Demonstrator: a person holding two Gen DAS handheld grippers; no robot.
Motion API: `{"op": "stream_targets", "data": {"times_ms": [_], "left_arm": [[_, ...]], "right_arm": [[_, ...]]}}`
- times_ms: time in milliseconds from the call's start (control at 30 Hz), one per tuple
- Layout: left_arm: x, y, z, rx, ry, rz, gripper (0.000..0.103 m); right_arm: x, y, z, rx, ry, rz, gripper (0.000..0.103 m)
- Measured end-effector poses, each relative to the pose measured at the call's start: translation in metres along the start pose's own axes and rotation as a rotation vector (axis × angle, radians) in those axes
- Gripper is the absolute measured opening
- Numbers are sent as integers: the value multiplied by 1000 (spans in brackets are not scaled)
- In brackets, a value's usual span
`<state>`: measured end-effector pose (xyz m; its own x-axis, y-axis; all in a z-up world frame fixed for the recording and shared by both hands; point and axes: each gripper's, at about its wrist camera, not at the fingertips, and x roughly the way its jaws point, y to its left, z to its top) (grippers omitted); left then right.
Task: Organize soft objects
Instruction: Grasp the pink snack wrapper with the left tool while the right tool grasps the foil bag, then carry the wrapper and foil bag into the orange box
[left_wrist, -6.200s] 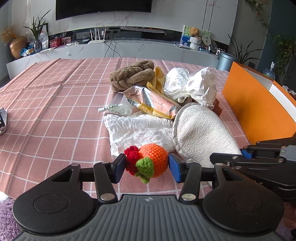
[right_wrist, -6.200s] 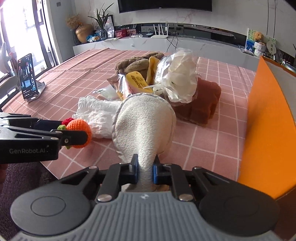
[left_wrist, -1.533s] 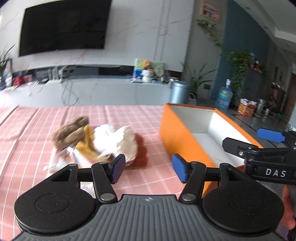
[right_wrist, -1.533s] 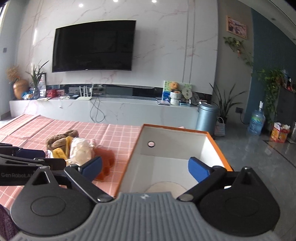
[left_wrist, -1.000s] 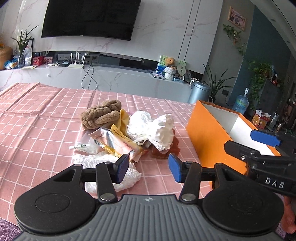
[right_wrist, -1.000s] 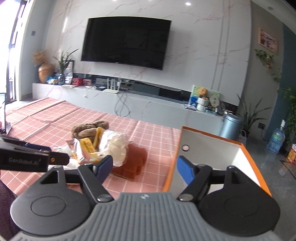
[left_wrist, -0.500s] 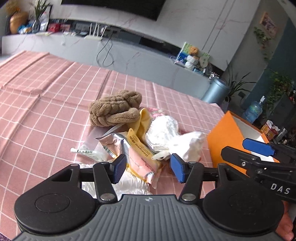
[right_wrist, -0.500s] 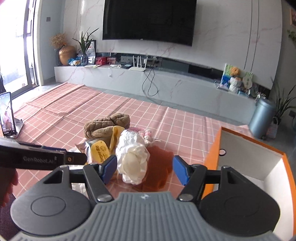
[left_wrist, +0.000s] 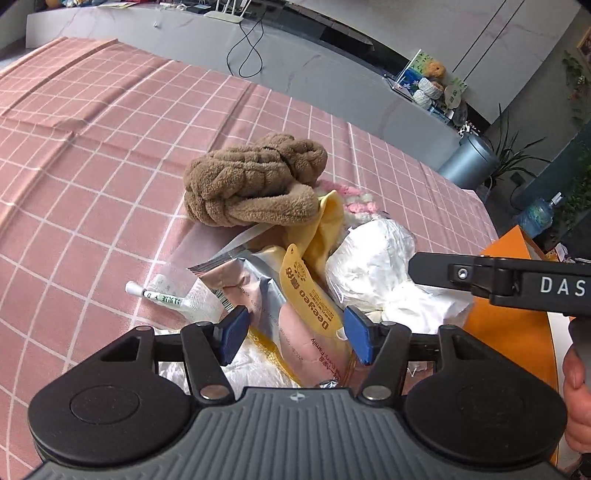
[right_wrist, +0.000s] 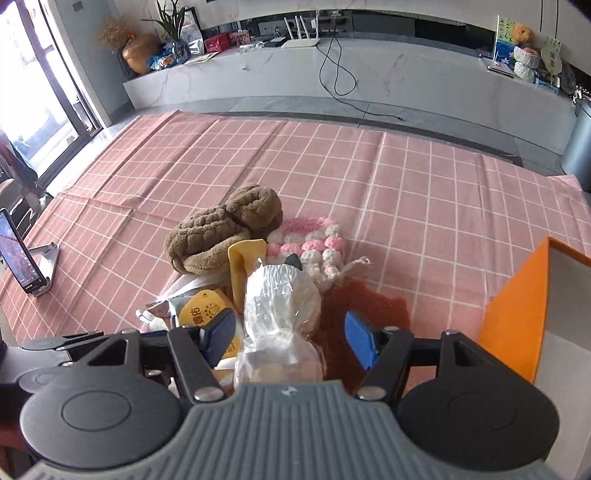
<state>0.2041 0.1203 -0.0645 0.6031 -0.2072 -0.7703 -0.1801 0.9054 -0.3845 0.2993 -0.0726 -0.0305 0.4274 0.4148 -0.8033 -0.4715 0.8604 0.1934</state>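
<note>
I hover both grippers over the pile: my left gripper opening above a foil packet, my right gripper open, straddling a bagged toy.

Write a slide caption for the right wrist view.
Open right gripper over clear-bagged white plush toy, orange box alongside.
</note>
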Motion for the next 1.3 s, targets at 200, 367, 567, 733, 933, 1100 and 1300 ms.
{"op": "stream_targets", "data": {"times_ms": [200,367,567,733,933,1100,1300], "left_arm": [[15,3,-2,-52,26,4,71],[21,6,-4,-64,9,13,71],[18,1,-7,-32,-26,24,49],[9,-4,-8,5,-61,17,31],[-6,-11,-10,37,-106,3,24],[-21,-17,-12,57,-142,-19,24],[-48,-27,-17,78,-191,-50,24]], "right_arm": [[34,-1,4,2,76,24,59],[43,-2,2,-3,78,16,54],[43,-4,-2,-15,66,14,49],[36,2,-7,-41,38,-3,43],[18,7,-14,-49,-10,18,42],[-3,10,-20,-48,-66,22,42],[-32,12,-31,-31,-120,19,42]]}}
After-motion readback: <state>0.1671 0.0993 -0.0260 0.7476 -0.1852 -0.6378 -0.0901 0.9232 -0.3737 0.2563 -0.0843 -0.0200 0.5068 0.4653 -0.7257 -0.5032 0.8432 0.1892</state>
